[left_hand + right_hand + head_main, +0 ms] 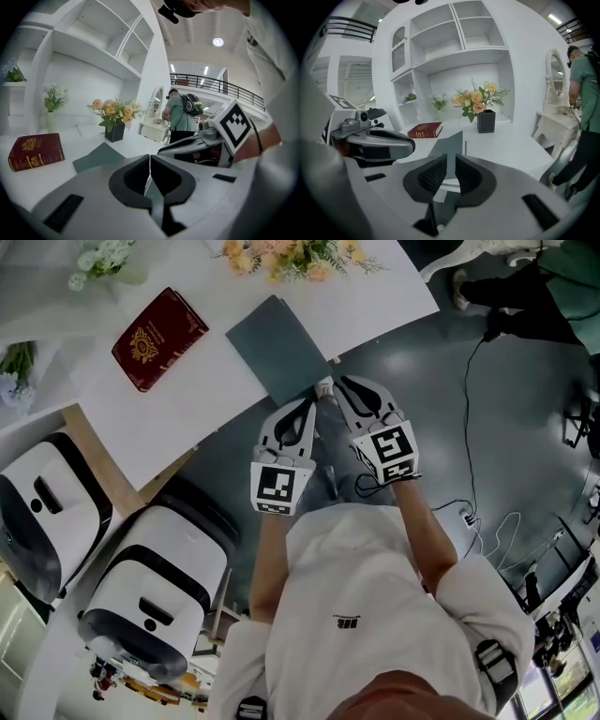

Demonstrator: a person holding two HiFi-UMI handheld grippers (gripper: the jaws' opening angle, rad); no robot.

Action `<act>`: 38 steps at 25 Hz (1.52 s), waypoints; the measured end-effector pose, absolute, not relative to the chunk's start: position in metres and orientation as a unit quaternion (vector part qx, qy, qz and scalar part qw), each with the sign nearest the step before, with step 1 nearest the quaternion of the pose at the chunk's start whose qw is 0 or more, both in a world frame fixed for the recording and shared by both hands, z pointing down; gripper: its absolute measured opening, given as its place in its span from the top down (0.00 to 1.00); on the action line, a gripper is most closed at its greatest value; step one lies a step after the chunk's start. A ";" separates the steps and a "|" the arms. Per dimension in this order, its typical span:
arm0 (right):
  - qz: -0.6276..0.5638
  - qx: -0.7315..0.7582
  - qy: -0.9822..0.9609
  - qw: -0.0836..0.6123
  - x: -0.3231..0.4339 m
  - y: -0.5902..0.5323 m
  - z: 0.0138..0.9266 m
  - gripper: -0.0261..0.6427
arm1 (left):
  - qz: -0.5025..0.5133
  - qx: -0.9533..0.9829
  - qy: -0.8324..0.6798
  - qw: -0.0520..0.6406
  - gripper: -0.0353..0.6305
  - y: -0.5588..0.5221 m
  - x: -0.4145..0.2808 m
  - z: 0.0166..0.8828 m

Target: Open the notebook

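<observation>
At the near edge of the white table (pixel 211 390) a grey-green notebook (pixel 277 348) is laid closed (a red book (pixel 157 338) lies well apart). The left gripper (pixel 149 163) is held with jaws together, empty; the right gripper (pixel 450 165) is held with jaws slightly parted, empty, near the notebook's corner.

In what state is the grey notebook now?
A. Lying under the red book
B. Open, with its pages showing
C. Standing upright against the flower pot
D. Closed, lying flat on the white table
D: in the head view the grey notebook lies flat on the white table with only its cover showing, apart from the red book.
</observation>
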State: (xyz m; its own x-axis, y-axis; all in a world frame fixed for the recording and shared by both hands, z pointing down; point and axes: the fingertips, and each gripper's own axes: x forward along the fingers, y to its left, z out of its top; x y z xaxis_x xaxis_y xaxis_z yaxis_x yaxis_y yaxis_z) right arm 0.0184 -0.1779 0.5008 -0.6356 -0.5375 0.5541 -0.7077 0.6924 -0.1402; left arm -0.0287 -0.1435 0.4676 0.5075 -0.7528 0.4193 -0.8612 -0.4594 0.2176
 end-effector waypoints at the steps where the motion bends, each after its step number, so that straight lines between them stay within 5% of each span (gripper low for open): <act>1: 0.179 0.351 -0.886 0.243 0.018 -0.179 0.505 0.90 | 0.135 0.844 -0.477 0.205 0.95 -0.145 -0.028 0.471; 38: 0.270 0.337 -0.866 0.252 0.013 -0.203 0.604 0.83 | 0.166 0.833 -0.467 0.246 0.95 -0.173 -0.023 0.547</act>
